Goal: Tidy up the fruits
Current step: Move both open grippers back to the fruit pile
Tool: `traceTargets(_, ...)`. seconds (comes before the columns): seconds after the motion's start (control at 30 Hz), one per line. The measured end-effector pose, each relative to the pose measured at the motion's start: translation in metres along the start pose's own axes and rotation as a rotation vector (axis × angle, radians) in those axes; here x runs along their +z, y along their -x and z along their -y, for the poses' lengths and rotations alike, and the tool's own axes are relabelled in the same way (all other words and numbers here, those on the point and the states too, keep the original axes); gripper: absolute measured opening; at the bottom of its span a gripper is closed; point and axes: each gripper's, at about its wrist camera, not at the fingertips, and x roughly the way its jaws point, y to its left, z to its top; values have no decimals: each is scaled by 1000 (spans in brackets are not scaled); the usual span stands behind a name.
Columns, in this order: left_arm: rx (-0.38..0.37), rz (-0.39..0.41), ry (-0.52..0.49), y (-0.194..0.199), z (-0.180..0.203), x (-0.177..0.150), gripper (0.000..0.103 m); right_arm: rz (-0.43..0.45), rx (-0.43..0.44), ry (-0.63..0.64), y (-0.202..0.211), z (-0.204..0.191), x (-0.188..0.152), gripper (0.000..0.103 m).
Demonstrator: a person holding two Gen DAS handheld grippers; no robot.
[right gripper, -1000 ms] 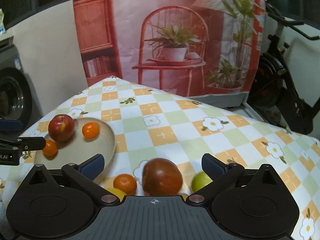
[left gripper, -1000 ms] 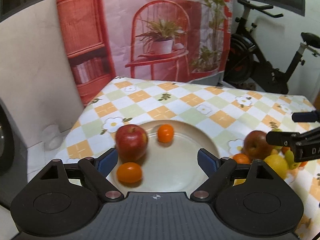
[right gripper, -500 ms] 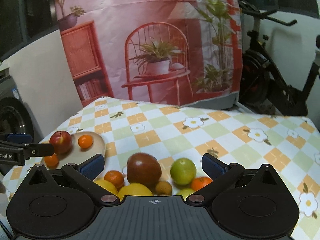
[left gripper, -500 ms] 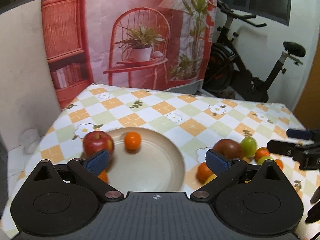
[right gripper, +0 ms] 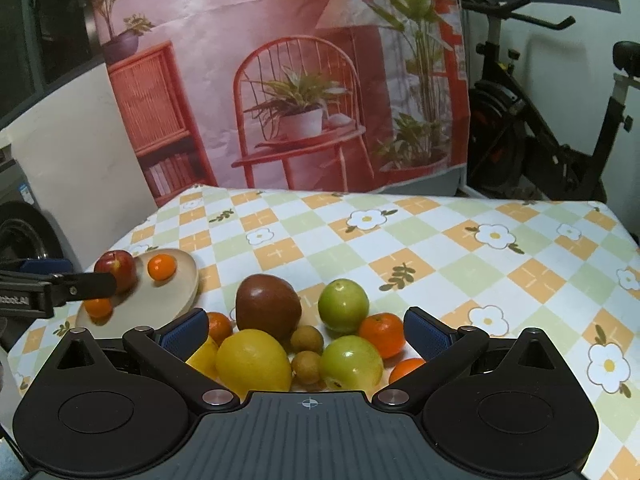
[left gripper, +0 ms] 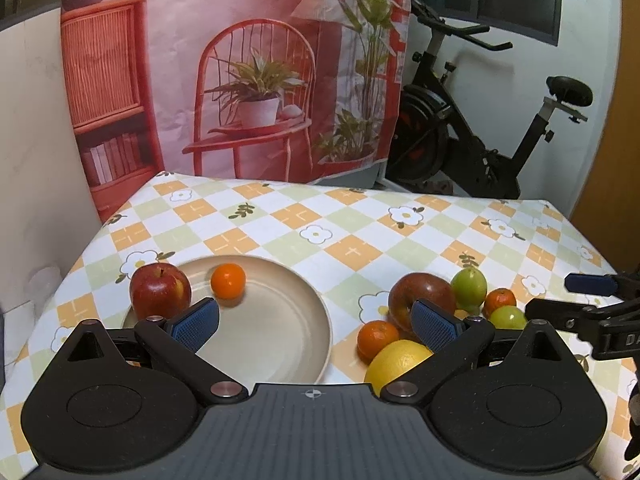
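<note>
A beige plate (left gripper: 280, 344) holds a red apple (left gripper: 160, 292) and a small orange (left gripper: 228, 280); in the right wrist view a second orange (right gripper: 98, 307) also lies on the plate (right gripper: 180, 296). To its right lies a heap of fruit: a dark red apple (right gripper: 268, 306), a yellow citrus (right gripper: 254, 360), two green fruits (right gripper: 343, 306), oranges and small brown ones. My left gripper (left gripper: 316, 324) is open over the plate's right rim with nothing in it. My right gripper (right gripper: 305, 332) is open above the heap, touching no fruit.
The checked tablecloth (left gripper: 360, 240) runs back to a printed backdrop (left gripper: 260, 80). An exercise bike (left gripper: 480, 140) stands behind the table on the right. A washing machine (right gripper: 20, 240) is at the left. The right gripper's fingers (left gripper: 560, 312) show at the left wrist view's right edge.
Both grippers have drawn back from the table. The left jaws opened wider and that view swung right, bringing the heap into sight. The right wrist view now takes in the whole heap.
</note>
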Motion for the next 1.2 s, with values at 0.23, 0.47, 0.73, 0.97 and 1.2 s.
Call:
traceTargets(0.23,22,-14,17,-2,1,-3,103,22,-8,-13,5,13,-5,103)
traceTargets(0.47,38,-13,33,-1,2,-9,102,7,-8,10,3,18,-24,103)
traceTargets(0.73,21,-59,33,-8,3,-17,101,-8,26,8,0,15,-37,103)
traceTargets(0.97,5,-89,34,-13,0,-22,90,-26,20,53,-4,10,-46,102)
traceTargets(1.2,-31,-87,22,-15,4,-24,85,-1,1,90,-1,13,-49,95)
